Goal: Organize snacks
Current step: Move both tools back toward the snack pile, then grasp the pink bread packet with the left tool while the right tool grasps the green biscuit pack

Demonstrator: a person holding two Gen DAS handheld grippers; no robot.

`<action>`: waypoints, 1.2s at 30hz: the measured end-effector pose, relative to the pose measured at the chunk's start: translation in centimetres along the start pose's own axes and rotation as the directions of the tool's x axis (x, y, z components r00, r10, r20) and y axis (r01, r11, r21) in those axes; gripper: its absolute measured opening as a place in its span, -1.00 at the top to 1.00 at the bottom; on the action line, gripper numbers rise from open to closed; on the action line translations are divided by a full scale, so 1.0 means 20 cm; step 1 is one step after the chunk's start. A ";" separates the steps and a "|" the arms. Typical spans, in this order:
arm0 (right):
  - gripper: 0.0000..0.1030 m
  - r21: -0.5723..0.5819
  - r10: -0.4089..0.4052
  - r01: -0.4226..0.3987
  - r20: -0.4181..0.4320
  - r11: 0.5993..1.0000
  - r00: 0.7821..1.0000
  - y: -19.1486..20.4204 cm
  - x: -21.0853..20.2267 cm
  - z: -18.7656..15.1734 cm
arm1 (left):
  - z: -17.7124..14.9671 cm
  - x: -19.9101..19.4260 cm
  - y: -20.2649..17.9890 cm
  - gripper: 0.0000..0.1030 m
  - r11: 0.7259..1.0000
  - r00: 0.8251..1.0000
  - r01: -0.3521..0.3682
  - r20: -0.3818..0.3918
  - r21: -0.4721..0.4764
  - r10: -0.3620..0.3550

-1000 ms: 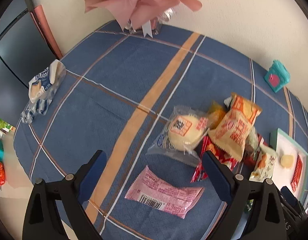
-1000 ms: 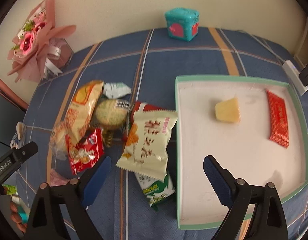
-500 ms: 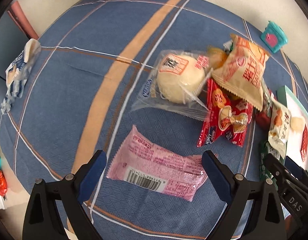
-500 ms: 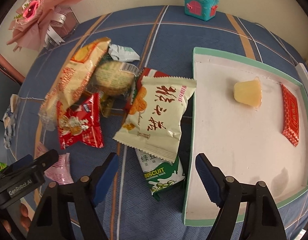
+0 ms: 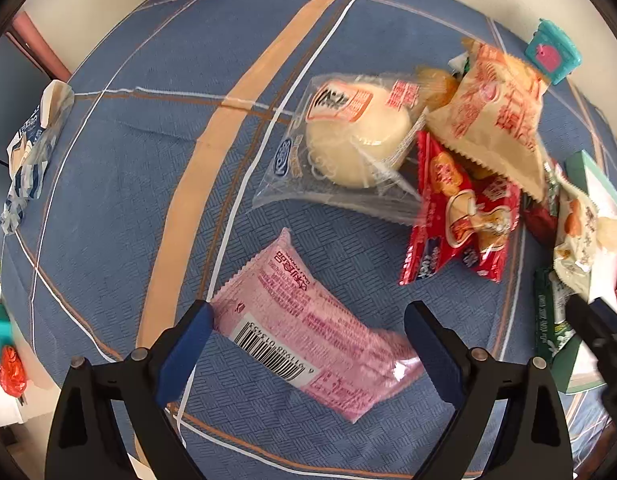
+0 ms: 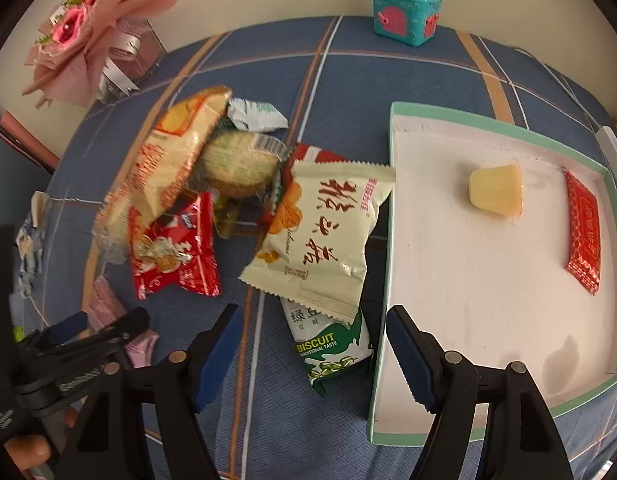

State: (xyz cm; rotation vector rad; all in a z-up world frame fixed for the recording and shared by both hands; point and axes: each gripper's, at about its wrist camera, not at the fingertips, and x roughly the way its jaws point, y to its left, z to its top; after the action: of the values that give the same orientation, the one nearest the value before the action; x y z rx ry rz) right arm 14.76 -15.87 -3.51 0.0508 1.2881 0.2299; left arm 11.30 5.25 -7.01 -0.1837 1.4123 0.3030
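Observation:
A pink packet (image 5: 292, 300) lies on the blue checked cloth, and my left gripper (image 5: 308, 316) stands open straddling it, fingers on either side and off it. My right gripper (image 6: 312, 320) has its jaws closing around the lower end of a green biscuit packet (image 6: 332, 344); the pads do not press on it. A cream packet (image 6: 320, 236) overlaps that packet's top. Beside them are a red packet (image 6: 176, 248), an orange packet (image 6: 168, 160) and a wrapped bun (image 5: 356, 144). The green-rimmed white tray (image 6: 468, 300) holds a yellow jelly (image 6: 496, 192) and a red sachet (image 6: 584, 236).
A pink bouquet (image 6: 80, 36) and a teal toy box (image 6: 406, 12) stand at the table's far side by the wall. A blue-and-white packet (image 5: 32, 140) lies at the left table edge. The tray's left wall sits right against my right finger.
The left gripper came down over the pink packet, which now lies between its fingers. The right gripper shifted left from over the tray to the green biscuit packet and its jaws narrowed.

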 end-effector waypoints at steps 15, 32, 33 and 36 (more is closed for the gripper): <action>-0.45 -0.040 0.065 -0.064 0.020 0.997 0.998 0.02 0.00 0.03 | -0.04 0.06 0.03 -0.87 1.000 1.000 0.003 -0.027 -0.005 -0.003; -0.29 -0.091 0.058 -0.064 -0.061 0.994 0.996 0.10 0.13 0.01 | -0.06 -0.04 0.10 -0.85 0.998 0.999 0.050 -0.020 -0.043 -0.051; -0.20 -0.092 0.063 -0.069 -0.065 0.993 0.996 0.11 0.13 0.01 | -0.07 -0.04 0.11 -0.85 0.997 0.998 0.053 -0.019 -0.052 -0.054; -0.08 -0.111 0.038 -0.045 -0.072 0.993 0.997 0.14 0.16 0.00 | -0.08 -0.04 0.15 -0.85 0.995 0.998 0.060 -0.024 -0.078 -0.062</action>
State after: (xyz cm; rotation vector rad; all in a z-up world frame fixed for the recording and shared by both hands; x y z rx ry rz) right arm 15.17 -12.51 -5.99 -0.0271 1.3418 0.3424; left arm 8.68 7.43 -6.32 -0.2948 1.4196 0.3055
